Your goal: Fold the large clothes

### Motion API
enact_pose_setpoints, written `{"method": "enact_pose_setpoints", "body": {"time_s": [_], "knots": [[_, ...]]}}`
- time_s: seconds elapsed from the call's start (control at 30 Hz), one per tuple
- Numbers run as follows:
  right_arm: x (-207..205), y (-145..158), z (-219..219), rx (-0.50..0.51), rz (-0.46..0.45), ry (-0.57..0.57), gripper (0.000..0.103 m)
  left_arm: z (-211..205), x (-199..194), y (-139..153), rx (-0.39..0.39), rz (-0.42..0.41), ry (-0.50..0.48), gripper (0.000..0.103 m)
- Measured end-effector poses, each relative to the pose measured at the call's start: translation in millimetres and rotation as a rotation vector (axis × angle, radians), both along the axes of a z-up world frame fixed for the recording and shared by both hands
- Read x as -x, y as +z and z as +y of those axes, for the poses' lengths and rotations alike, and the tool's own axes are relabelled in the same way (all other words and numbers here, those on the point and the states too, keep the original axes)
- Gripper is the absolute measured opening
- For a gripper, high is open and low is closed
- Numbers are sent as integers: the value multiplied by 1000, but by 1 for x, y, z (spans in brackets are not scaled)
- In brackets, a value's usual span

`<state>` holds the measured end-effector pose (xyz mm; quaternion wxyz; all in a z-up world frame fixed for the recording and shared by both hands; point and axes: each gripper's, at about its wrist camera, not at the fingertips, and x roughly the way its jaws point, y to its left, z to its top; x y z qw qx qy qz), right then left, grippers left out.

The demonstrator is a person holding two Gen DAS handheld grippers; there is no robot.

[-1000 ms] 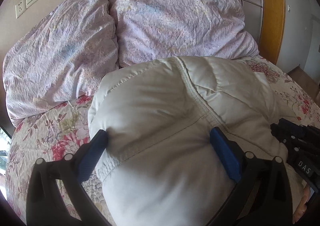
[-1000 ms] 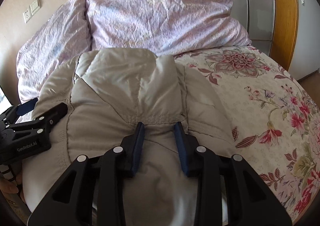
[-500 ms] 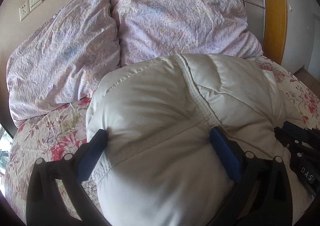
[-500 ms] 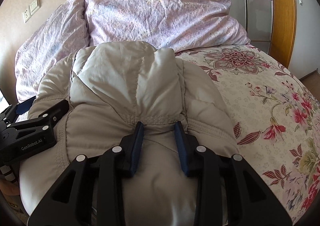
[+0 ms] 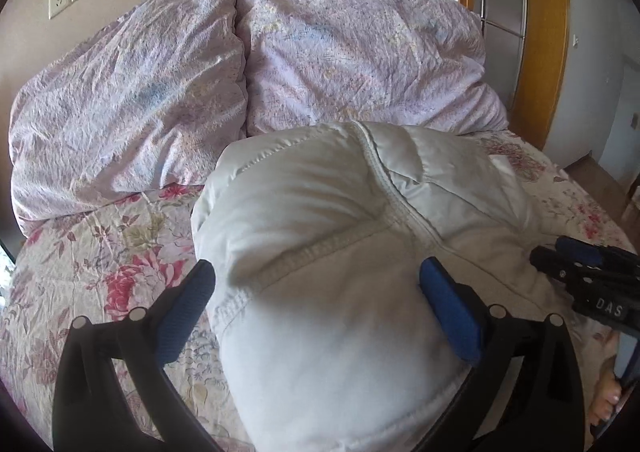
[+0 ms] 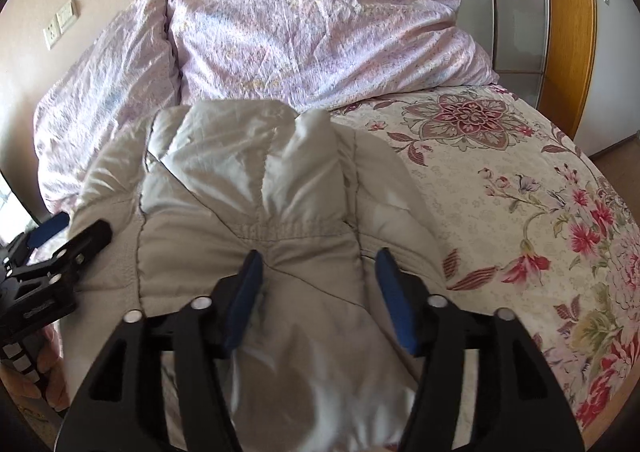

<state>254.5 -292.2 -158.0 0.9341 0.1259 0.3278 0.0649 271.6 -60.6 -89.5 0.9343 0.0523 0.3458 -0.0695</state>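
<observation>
Bed (image 6: 520, 180) is carrying the pale puffer jacket (image 5: 340, 236), bunched below the pillows (image 5: 360, 64). Right gripper (image 6: 320, 284) fingers have just spread – letting go of the fold. Left gripper (image 5: 316, 292) is straddling it wide, released – fold looks placed.

The near end of the padded jacket (image 5: 320, 252) runs off the lower edge in both views. In the right wrist view its near part (image 6: 320, 392) is blurred. The right gripper (image 5: 588, 276) is cut by the right edge. The left gripper (image 6: 44, 272) is cut by the left edge. The bedspread (image 6: 520, 212) beneath the jacket is hidden.
</observation>
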Motion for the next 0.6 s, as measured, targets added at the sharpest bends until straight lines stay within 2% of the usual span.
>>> {"method": "enact_pose_setpoints", "body": {"time_s": [0.07, 0.13, 0.27, 0.4, 0.6], "knots": [[4, 6, -13, -56, 6, 15, 86, 12, 11, 9, 29, 0, -30, 101], [6, 11, -22, -77, 21, 7, 100, 24, 19, 14, 52, 7, -59, 101], [-3, 17, -44, -132, 86, 4, 102, 55, 26, 15, 129, 29, -51, 101], [-26, 5, -61, -297, 221, 63, 102, 70, 21, 7, 151, 81, -18, 101], [-61, -21, -68, -480, 393, 127, 102, 72, 12, -3, 231, 166, -59, 101]]}}
